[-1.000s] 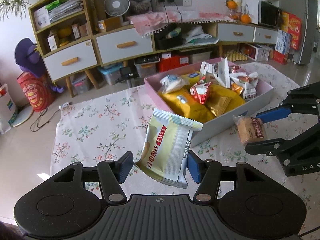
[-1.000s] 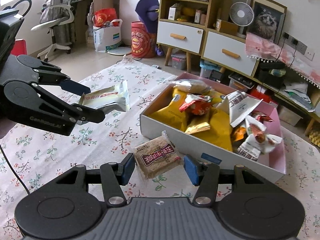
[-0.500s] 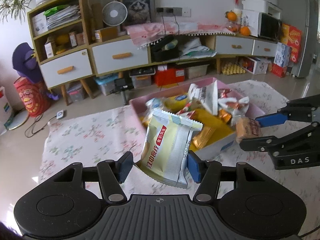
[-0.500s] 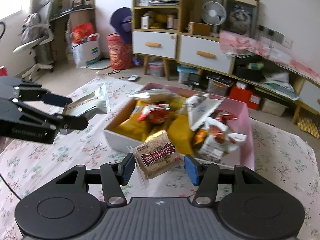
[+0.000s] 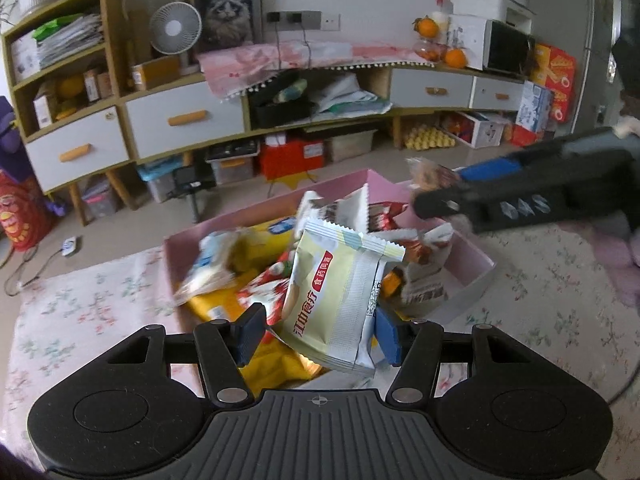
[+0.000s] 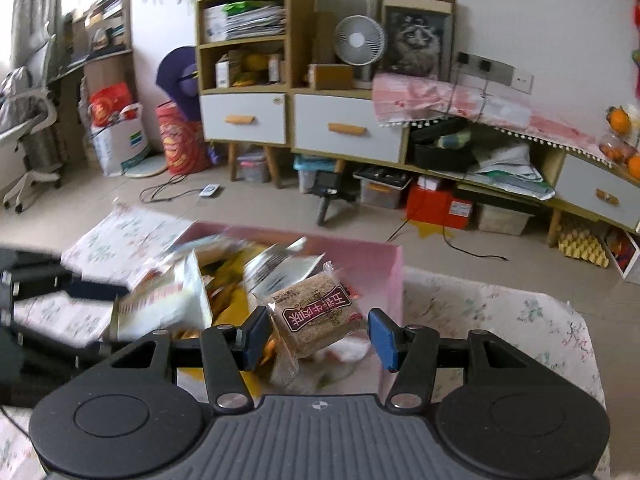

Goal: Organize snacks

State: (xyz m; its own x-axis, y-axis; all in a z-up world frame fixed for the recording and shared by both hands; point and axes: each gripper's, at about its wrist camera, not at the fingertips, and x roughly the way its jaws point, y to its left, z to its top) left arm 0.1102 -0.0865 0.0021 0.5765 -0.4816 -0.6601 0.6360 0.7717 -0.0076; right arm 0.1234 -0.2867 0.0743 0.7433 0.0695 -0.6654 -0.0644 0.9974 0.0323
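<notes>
My left gripper (image 5: 318,334) is shut on a pale yellow-green snack packet (image 5: 340,296) and holds it upright over the pink box (image 5: 474,276), which is full of mixed snack bags. My right gripper (image 6: 318,338) is shut on a brown cracker packet (image 6: 316,316), hanging over the box's near right corner (image 6: 394,280). In the left wrist view the right gripper (image 5: 438,190) comes in from the right with the cracker packet (image 5: 426,172) above the box's far side. In the right wrist view the left gripper (image 6: 106,312) and its packet (image 6: 164,308) are blurred at the left.
The box sits on a floral cloth (image 5: 80,304) spread over the floor. Behind it stand a long cabinet with white drawers (image 5: 184,118), a small fan (image 5: 175,28), a small tripod (image 6: 326,196) and storage boxes (image 5: 292,158). An office chair (image 6: 28,132) is far left.
Both grippers have carried their packets from beside the box's front wall to above its contents. The right gripper has swung toward the box's far right side, and the views turned.
</notes>
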